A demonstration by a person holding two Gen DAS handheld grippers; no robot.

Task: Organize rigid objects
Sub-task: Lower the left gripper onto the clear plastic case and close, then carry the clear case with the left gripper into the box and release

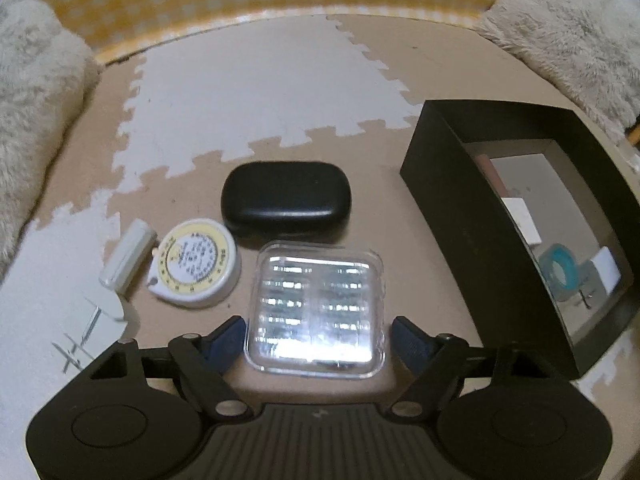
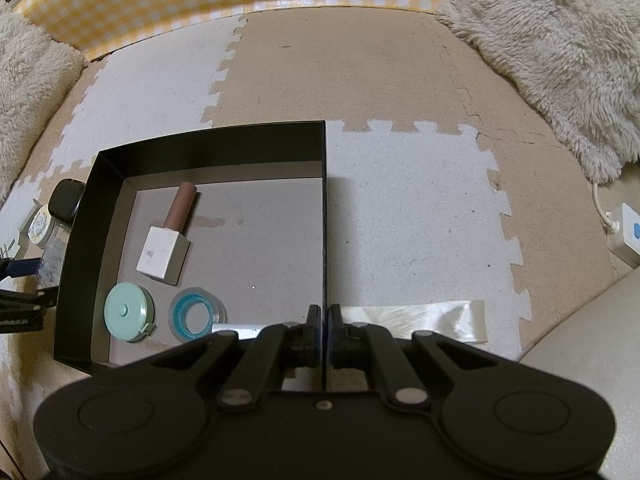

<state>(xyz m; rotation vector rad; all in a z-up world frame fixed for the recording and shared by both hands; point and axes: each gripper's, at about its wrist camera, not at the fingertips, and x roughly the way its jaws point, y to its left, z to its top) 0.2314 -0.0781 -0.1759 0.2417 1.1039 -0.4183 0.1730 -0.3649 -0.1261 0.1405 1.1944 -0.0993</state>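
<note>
The clear case is being straddled on the floor mat by the left gripper, pads not yet touching. The box wall is being clamped by the right gripper.

foam mat floor, black box, clear case

Both claws, left claw and right claw, are matte black: ribbed central housing, round caps either side, linkage arms with silver pivot pins, and dark blue pads on the fingers.
</note>
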